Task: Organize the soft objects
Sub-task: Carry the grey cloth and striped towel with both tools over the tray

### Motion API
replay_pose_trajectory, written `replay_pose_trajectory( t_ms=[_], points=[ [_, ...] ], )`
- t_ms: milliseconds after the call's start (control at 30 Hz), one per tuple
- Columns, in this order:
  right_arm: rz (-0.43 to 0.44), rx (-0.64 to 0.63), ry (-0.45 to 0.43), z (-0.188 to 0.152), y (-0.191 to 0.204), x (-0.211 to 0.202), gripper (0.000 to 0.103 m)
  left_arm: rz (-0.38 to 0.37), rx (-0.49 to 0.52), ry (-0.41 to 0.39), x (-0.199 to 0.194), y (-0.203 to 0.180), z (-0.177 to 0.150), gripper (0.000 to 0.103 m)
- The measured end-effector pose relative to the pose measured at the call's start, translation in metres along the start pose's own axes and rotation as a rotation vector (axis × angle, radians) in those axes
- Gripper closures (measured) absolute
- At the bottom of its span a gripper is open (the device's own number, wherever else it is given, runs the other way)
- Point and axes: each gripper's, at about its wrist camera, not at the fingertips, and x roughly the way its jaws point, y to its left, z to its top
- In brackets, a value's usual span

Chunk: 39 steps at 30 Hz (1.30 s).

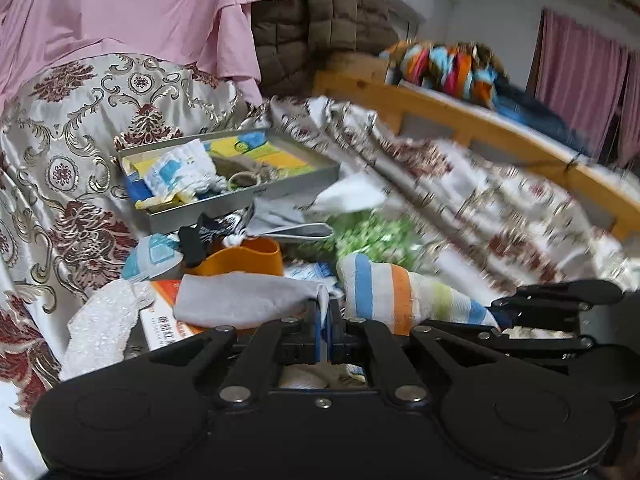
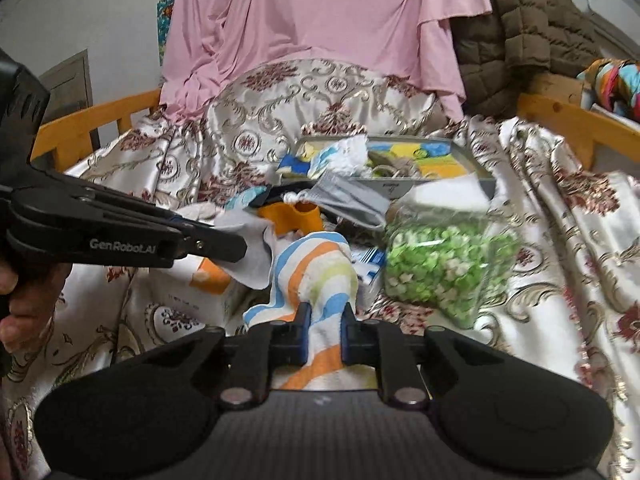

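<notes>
Striped terry cloth (image 2: 316, 280), banded blue, orange and pale green on white, clamped between the pads of the right gripper (image 2: 325, 330) and lifted clear of the patterned bedspread (image 2: 560, 280), just in front of the grey metal tray (image 2: 472, 168). Long axis running from the pinched end away toward that tray, free end humped up and pointing at it, slightly left of the tray's near wall. Grey cloth (image 1: 244, 300) pinched by a corner in the left gripper (image 1: 325, 322), jaws fully clenched, lying on the near side of the tray and reaching out to the left from the pinch, beside the orange cup (image 1: 240, 258). Risks, as judged: both cloths close together, so a snag or tangle between them during the lift; narrow pinch on the striped cloth, so possible slipping out under its own weight; trailing ends likely to drag the orange cup, the grey face mask (image 2: 352, 200) or the bag of green pieces (image 2: 440, 264) lying between the grippers and the tray; tray already crowded with cloths, so overflow over its low wall.
</notes>
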Motion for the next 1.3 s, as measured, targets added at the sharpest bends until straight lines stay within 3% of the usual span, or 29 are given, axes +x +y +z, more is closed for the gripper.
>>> replay_pose_trajectory(
  t_ms=[400, 633, 800, 933, 1100, 1300],
  points=[
    [-0.046, 0.005, -0.067, 0.015, 0.003, -0.046, 0.088, -0.069, -0.153, -0.058, -0.049, -0.010, -0.002, 0.102],
    [-0.069, -0.004, -0.089, 0.034, 0.018, -0.090, 0.088, -0.072, -0.134, -0.102, -0.084, -0.027, 0.012, 0.102],
    [-0.058, -0.015, -0.060, 0.075, 0.024, -0.117, 0.088, -0.100, -0.185, -0.144, -0.106, -0.023, 0.039, 0.102],
    [-0.044, 0.002, -0.011, 0.123, 0.023, -0.129, 0.088, -0.098, -0.162, -0.182, -0.125, -0.021, 0.074, 0.102],
    [-0.145, -0.064, -0.003, 0.193, 0.039, -0.143, 0.088, -0.092, -0.128, -0.240, -0.142, -0.017, 0.125, 0.102],
    [-0.175, -0.071, 0.025, 0.268, 0.050, -0.138, 0.088, -0.036, -0.108, -0.279, -0.139, -0.008, 0.176, 0.102]
  ],
)
